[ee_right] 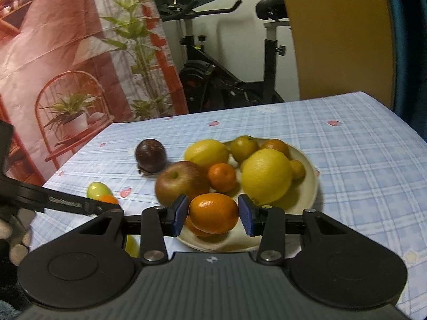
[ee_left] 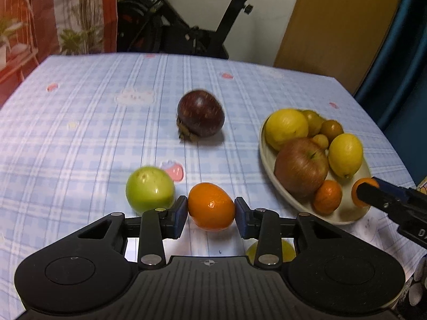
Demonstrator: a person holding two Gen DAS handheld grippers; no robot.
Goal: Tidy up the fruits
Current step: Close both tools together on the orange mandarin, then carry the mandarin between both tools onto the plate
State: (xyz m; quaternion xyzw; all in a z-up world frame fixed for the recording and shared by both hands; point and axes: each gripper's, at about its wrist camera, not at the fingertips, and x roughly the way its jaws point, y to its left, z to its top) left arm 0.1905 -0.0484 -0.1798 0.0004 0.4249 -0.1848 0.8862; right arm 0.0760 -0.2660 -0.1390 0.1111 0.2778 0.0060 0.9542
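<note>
Blue-checked cloth with little pink strawberries covers the table (ee_left: pixel 80 112), an exercise bike standing behind it, and the cream plate (ee_left: pixel 269 165) near the right side serves as the mark for everything else. Left of the plate, on the cloth, the left gripper (ee_left: pixel 211 210) has its blue pads against both ends of a small orange (ee_left: pixel 211 207), narrow and holding it, the fruit's long axis running straight across from pad to pad; it looks to sit on or barely off the cloth, I cannot tell which. That fruit is glossy, oval, deep orange and unblemished. Just left of it lies a green fruit (ee_left: pixel 150 190), nearly touching the gripper's left finger, and farther back from the plate's left edge sits a dark purple mangosteen (ee_left: pixel 200 114). The right gripper (ee_right: pixel 213 216) is at the plate's near rim, clamped on another orange (ee_right: pixel 213 212) above the dish, close over a small mandarin. On the plate itself are lemons (ee_right: pixel 265 176), an apple (ee_right: pixel 181 182) and more small citrus. As I judge it, the left hand's fruit must travel rightward to the plate, where the right hand already stands and crowds the near edge.
</note>
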